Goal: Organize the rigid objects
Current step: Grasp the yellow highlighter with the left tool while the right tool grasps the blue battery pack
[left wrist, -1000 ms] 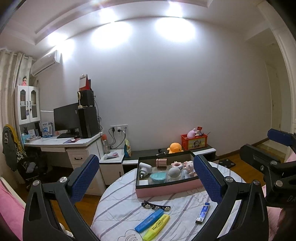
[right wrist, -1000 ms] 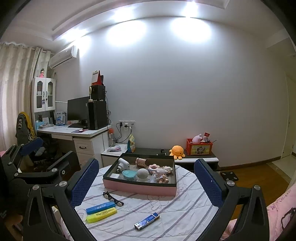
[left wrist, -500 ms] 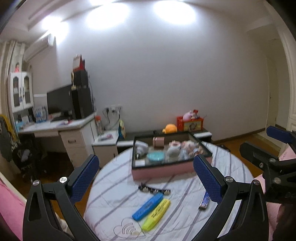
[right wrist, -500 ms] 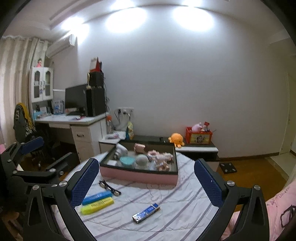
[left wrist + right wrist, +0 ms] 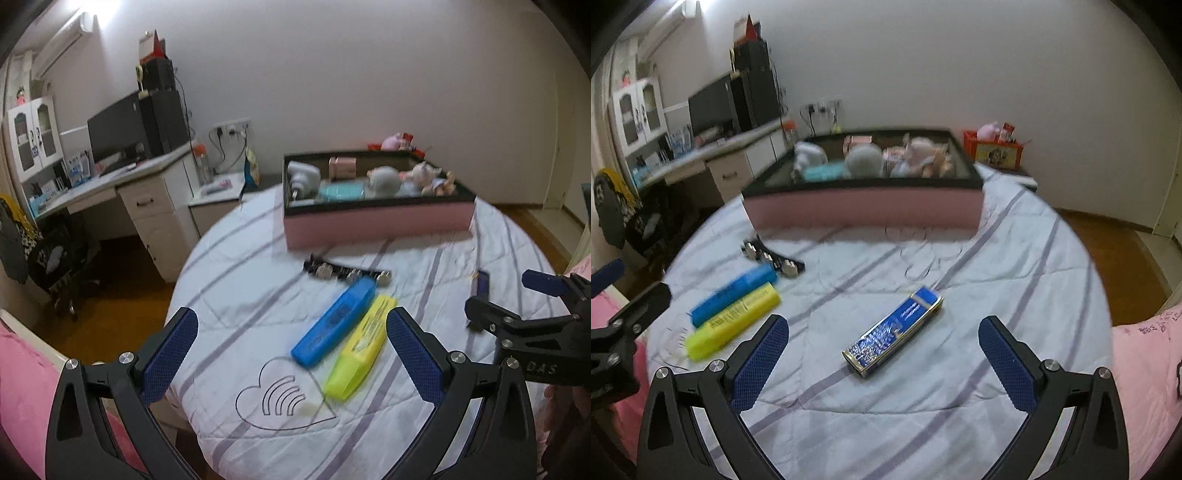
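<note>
On the round table's striped cloth point(image 5: 236, 291) lie a blue highlighter point(image 5: 334, 321) and a yellow highlighter point(image 5: 360, 356) side by side, with a black hair clip point(image 5: 345, 272) beyond them. My left gripper point(image 5: 291, 356) hovers open just short of the highlighters, nothing between its fingers. A blue and gold flat case point(image 5: 894, 326) lies in front of my open right gripper point(image 5: 882, 360). The pink box with a black rim point(image 5: 864, 206) holds several small toys at the table's far side. The same highlighters, blue point(image 5: 733, 293) and yellow point(image 5: 733, 319), show at the right wrist view's left.
A desk point(image 5: 110, 184) with a monitor and a speaker stands at the left, a dark chair point(image 5: 48, 254) before it. Wooden floor point(image 5: 1115, 258) surrounds the table. Pink bedding point(image 5: 1145, 387) lies at the near right and near left. An orange toy box point(image 5: 997, 149) sits against the wall.
Both grippers have tilted down and moved closer to the table; the highlighters and the blue case now look much nearer. Both stay open. Nothing on the table has moved.
</note>
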`<state>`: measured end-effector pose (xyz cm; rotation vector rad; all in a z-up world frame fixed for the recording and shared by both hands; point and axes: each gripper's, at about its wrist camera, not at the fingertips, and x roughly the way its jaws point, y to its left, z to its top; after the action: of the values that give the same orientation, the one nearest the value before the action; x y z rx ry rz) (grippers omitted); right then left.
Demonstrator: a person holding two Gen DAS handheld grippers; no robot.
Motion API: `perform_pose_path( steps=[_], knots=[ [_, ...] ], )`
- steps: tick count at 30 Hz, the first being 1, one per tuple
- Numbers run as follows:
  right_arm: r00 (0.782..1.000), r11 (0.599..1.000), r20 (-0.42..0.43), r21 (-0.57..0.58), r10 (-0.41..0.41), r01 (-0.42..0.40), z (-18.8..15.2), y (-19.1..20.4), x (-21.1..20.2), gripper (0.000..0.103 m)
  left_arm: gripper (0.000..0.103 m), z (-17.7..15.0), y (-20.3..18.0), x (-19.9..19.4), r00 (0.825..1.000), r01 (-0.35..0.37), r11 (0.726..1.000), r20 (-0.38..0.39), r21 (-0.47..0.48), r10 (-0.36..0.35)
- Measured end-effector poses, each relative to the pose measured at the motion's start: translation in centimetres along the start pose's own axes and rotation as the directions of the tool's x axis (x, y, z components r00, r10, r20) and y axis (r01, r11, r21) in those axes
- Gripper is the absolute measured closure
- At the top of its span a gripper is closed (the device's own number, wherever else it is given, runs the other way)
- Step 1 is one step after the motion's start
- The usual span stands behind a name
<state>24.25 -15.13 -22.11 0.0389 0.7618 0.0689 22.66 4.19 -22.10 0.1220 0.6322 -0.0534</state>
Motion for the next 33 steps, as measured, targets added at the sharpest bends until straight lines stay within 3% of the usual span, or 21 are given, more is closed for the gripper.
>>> perform_pose_path(
  steps=[8,9,11,17,21,28,31,33],
  knots=[
    [0.997,0.999,-0.082,-0.036,0.009,-0.012,0.0,0.6,3.4,0.002,0.000,-1.2,0.8,2.8,0.996,-0.027,0.999,-0.086,0.027,0.029],
    [0.996,0.999,-0.095,-0.049,0.000,-0.005,0.0,0.5,3.8,0.006,0.000,-1.3,0.8,3.2,0.995,-0.026,0.999,-0.098,0.029,0.029],
    [0.995,0.998,-0.105,-0.056,0.000,-0.006,-0.1,0.1,3.9,0.027,0.000,-1.5,0.8,4.0,0.992,-0.020,0.999,-0.121,0.032,0.024],
    [0.995,0.997,-0.101,-0.070,0.004,-0.011,-0.2,-2.0,3.2,0.053,0.000,-1.4,0.5,5.3,0.989,0.068,0.998,-0.132,-0.007,-0.068],
    [0.995,0.998,-0.102,-0.064,0.013,-0.020,-0.2,-3.0,3.0,0.054,0.000,-1.5,0.0,6.2,0.973,0.165,0.985,-0.158,-0.045,-0.170],
    [0.994,0.996,-0.103,-0.079,0.023,-0.031,0.1,-3.2,3.4,0.054,0.000,-1.5,1.1,4.8,0.967,0.192,0.980,-0.161,-0.060,-0.200],
    [0.995,0.997,-0.098,-0.076,0.021,-0.028,0.3,-3.2,3.5,0.054,0.000,-1.5,0.8,3.9,0.952,0.257,0.964,-0.154,-0.060,-0.264],
    [0.995,0.997,-0.096,-0.068,0.025,-0.032,0.3,-3.3,3.6,0.054,0.000,-1.6,-0.1,3.5,0.951,0.266,0.964,-0.153,-0.030,-0.267]
  ],
)
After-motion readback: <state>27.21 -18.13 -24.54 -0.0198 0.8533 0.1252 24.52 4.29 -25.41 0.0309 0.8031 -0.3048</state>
